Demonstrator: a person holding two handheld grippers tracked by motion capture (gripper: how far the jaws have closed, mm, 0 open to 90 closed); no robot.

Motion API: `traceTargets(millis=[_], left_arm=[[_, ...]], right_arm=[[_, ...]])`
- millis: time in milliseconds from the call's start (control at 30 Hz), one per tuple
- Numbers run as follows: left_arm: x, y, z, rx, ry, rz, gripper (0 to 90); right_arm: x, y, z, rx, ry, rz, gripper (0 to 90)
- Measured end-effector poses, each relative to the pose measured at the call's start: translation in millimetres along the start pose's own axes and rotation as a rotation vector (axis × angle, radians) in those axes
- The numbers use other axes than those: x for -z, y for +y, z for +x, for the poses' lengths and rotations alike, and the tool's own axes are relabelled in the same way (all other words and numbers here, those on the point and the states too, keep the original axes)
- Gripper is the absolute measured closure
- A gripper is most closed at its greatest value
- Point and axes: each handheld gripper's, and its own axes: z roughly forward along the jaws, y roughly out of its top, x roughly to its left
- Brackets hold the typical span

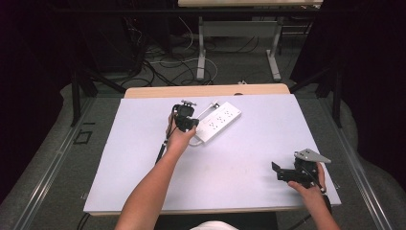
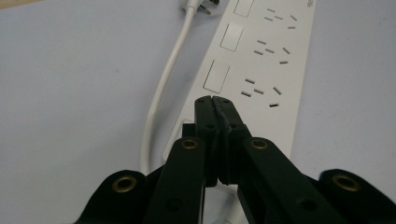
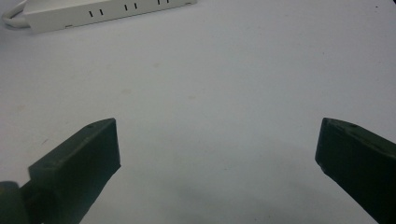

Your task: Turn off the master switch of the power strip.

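Observation:
A white power strip lies at an angle near the back middle of the white table; its sockets and square switches face up. Its white cable curls back beside it. My left gripper hovers over the strip's near end, jaws pressed together with nothing between them. My right gripper rests near the front right corner, jaws wide apart and empty. The power strip lies far ahead of it.
The table's front edge runs by the person's forearms. Behind the table, cables lie on the floor around a desk frame's legs. Dark curtains close both sides.

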Motion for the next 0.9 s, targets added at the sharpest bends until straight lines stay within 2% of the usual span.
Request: traceTargets(millis=[567, 800, 900], left_arm=[[-16.8, -4.3, 0.8, -0.017, 0.014, 0.066, 90.0], [-21.0, -6.9, 2.4, 0.0, 0.01, 0.067, 90.0], [-21.0, -6.2, 1.7, -0.012, 0.014, 0.076, 90.0]], right_arm=[[-0.3, -1.0, -0.9, 0.013, 0.002, 0.005, 0.0], [0.5, -1.0, 0.2, 0.01, 0.003, 0.008, 0.0], [0.1, -1.3, 0.0, 0.014, 0.006, 0.008, 0.0]])
